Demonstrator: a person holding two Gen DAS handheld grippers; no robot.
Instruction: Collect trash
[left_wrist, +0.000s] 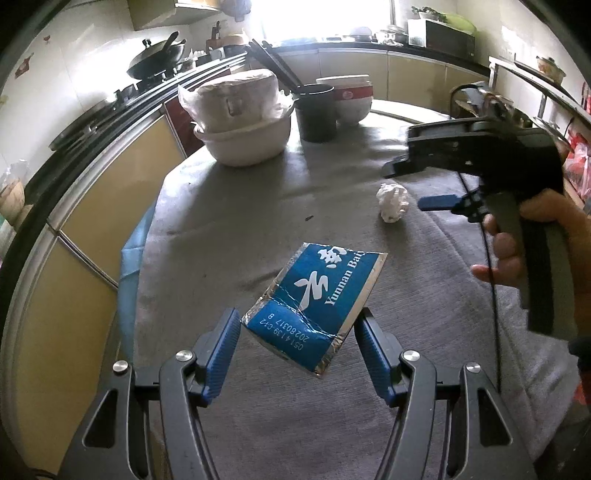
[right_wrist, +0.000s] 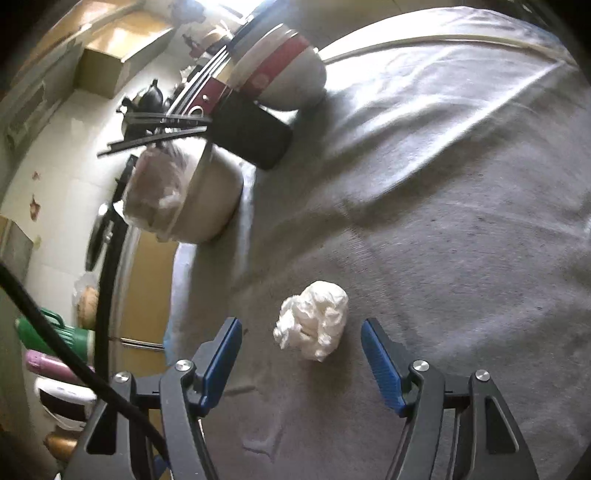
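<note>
Here the left gripper (left_wrist: 297, 343) stands wide, its blue pads on either side of the packet (left_wrist: 314, 306). The packet lies straight ahead between the fingers on the grey cloth (left_wrist: 258, 206), its long axis slanting from near-right to far-right, so the pads would meet its long edges about square; whether they touch it yet is hard to tell. Its near corner looks lifted off the cloth.

Further right, the right gripper (right_wrist: 301, 350) is also spread wide and holds nothing. The tissue wad (right_wrist: 314, 319) sits just ahead of it, between the fingertips and a little beyond them, slightly nearer the right pad's side in depth. It is roughly round, so no axis matters. The right hand (left_wrist: 532, 243) is plainly the nearer one to the wad; a short advance and a close should take it.
</note>
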